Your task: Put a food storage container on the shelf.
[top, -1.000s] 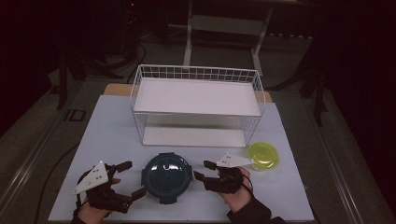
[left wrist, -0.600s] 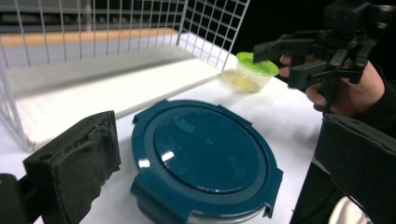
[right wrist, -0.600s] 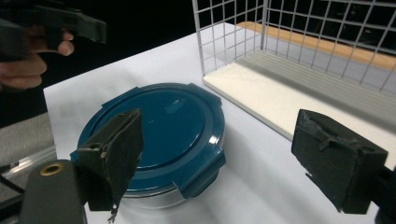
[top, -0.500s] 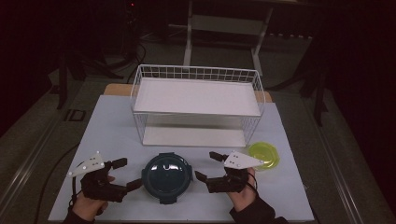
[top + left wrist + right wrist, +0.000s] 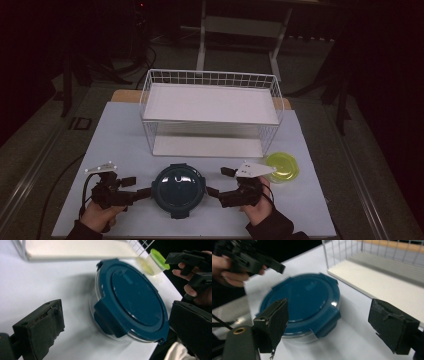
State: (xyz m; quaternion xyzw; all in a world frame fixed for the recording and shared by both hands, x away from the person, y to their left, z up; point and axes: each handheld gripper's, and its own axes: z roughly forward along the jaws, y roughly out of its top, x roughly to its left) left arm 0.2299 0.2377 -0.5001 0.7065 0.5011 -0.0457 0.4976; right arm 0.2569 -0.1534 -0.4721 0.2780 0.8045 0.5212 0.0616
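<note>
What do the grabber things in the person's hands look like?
Each is black with two chunky, square-ended jaws. The left gripper and right gripper each carry a pale grey three-cornered plate on top and trail a black cable. The person wears dark sleeves.

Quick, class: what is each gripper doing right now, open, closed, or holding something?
Left gripper: open, jaws either side of the round blue-lidded container, not gripping it.
Right gripper: open, jaws have just been opening, holding nothing, facing the container's lid clip.

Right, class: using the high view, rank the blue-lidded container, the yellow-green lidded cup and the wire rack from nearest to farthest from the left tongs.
1. Blue-lidded container, just right of the left tongs.
2. Wire rack, behind, toward the table's far side.
3. Yellow-green lidded cup, far right, beyond the right hand.
</note>
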